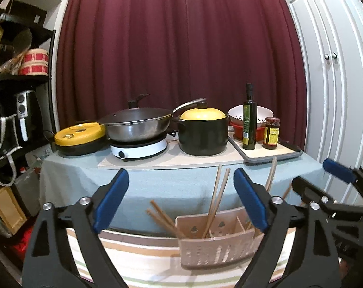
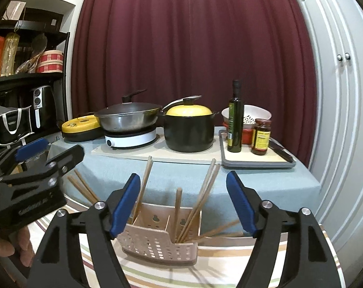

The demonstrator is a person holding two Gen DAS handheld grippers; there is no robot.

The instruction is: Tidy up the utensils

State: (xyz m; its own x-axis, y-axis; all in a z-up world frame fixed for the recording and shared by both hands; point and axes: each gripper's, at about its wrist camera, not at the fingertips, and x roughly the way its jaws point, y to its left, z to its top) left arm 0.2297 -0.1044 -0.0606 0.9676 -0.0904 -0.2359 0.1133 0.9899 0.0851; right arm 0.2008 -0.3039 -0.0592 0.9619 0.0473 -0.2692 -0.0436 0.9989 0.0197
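Both claws were spread and empty — right gripper (image 2: pixel 182 201) over the holder (image 2: pixel 161 237), left gripper (image 1: pixel 181 199) beside. Chopsticks (image 2: pixel 198 204) leaned loosely inside; some apparently lay outside — a careless reach could tip the holder.

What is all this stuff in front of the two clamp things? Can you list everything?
utensil holder: one, beige, perforated, on the striped cloth nearest the cameras
chopsticks: several, wooden, standing or leaning in the holder; a few lie beside it
striped cloth: one, pale with stripes, under the holder
wok: one, steel with dark lid, on a white hotplate
black pot: one, yellow lid, beside the wok
flat yellow-lidded pan: one, far left of the blue-grey table
oil bottle: one, dark green, on the grey tray
sauce jar: one, reddish, beside the bottle
colander: one, white, behind the bottle
curtain: maroon, behind
left gripper: black, blue pads, open
right gripper: same, open
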